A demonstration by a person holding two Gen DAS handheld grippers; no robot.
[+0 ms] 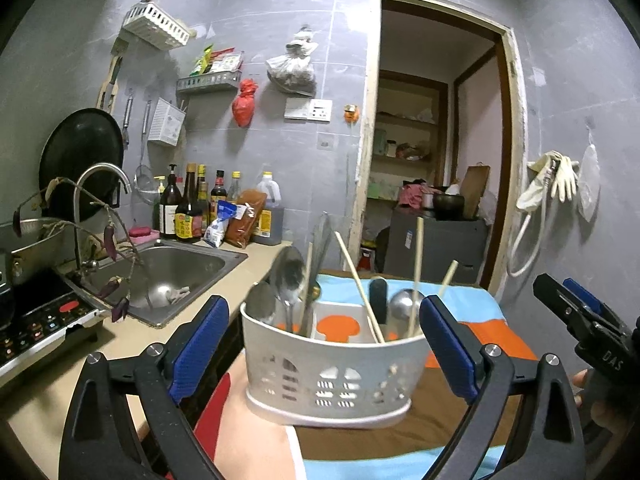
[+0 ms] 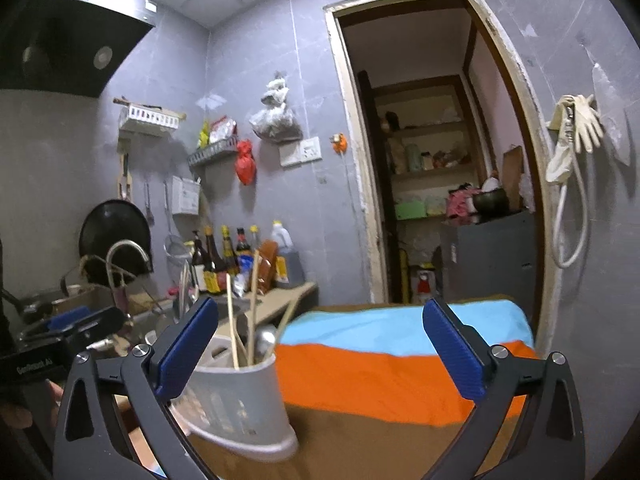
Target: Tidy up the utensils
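A white slotted utensil caddy (image 1: 332, 368) stands on a cloth (image 1: 492, 332) striped blue, orange and brown. Metal spoons (image 1: 286, 276) fill its left compartment. Wooden chopsticks (image 1: 360, 284), a black handle and a steel ladle (image 1: 404, 304) stand further right. My left gripper (image 1: 323, 302) is open, one blue pad on each side of the caddy's near face, neither pressing on it. In the right wrist view my right gripper (image 2: 320, 302) is open and empty over the cloth (image 2: 380, 372), with the caddy (image 2: 236, 400) behind its left finger. Each gripper also shows at the edge of the other's view.
Left of the caddy a beige counter holds a steel sink (image 1: 180, 272) with a curved tap, sauce bottles (image 1: 192, 208) and an induction cooker (image 1: 40, 320). Dried stems with purple pods hang over the sink's edge. An open doorway (image 1: 432, 160) lies behind the table.
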